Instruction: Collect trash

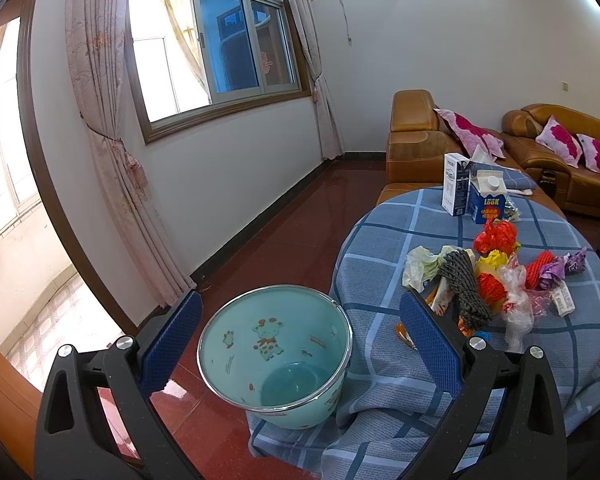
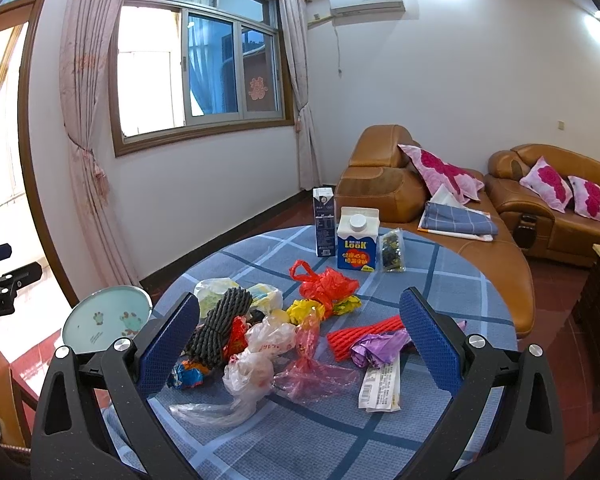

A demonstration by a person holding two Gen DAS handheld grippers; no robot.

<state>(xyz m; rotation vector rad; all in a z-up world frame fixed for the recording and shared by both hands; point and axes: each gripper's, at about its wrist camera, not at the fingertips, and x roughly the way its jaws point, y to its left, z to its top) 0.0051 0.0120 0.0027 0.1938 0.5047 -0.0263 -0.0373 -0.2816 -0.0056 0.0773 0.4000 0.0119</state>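
A pale green bucket (image 1: 274,350) with cartoon prints stands at the left edge of the round table, tilted toward my left wrist view and empty. My left gripper (image 1: 300,344) hangs open around it without touching it. Trash lies heaped on the blue checked tablecloth (image 2: 308,436): a black foam net (image 2: 216,326), clear plastic bags (image 2: 256,364), a red bag (image 2: 326,284), red foam net (image 2: 364,336), a purple wrapper (image 2: 376,346) and a white label strip (image 2: 380,386). My right gripper (image 2: 300,344) is open, low over the pile, with nothing between its fingers. The bucket (image 2: 106,318) shows at the left.
Two cartons, a tall one (image 2: 324,222) and a blue LOOK carton (image 2: 357,238), stand at the table's far side beside a small snack packet (image 2: 393,250). Brown leather sofas (image 2: 384,184) with pink cushions lie beyond. Red tile floor (image 1: 284,216) runs to the left under a window.
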